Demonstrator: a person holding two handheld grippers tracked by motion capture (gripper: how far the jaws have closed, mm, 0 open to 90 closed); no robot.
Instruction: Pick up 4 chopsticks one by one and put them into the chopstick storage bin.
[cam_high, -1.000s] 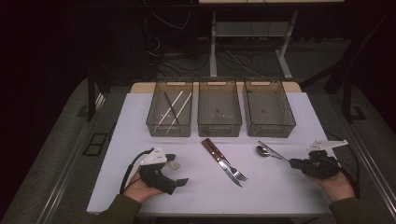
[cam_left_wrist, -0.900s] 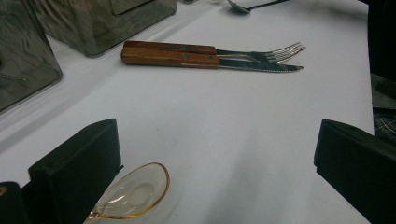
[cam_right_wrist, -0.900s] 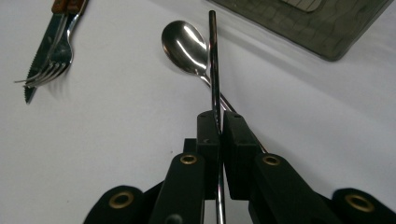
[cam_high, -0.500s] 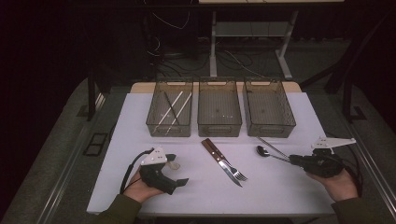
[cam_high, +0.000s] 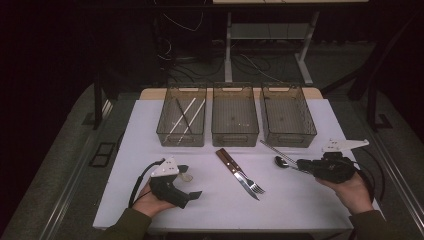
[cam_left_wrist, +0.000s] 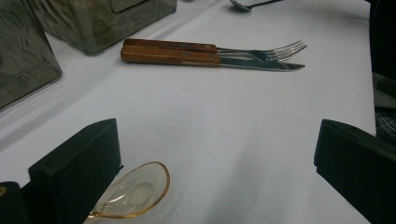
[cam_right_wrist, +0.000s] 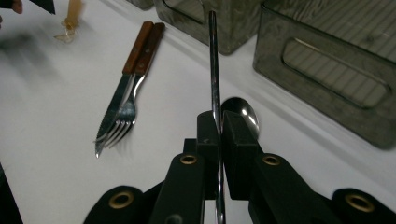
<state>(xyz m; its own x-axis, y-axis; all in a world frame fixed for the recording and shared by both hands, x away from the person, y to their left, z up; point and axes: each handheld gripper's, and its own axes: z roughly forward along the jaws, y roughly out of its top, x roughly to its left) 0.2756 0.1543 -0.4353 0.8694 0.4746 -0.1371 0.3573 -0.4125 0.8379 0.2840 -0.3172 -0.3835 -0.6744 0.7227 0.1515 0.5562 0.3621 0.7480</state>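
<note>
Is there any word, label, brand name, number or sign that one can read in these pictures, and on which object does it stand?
None: no readable text on anything.
The knife and fork have plain wooden handles, no legible blade mark.
The three bins carry no label.
The right gripper, shut on a metal spoon, is plain black with brass rivets.
The left gripper and clear plastic spoon show no marking.

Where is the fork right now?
In the high view the fork lies on the white table at centre, right beside the knife, in front of the middle bin.
</note>
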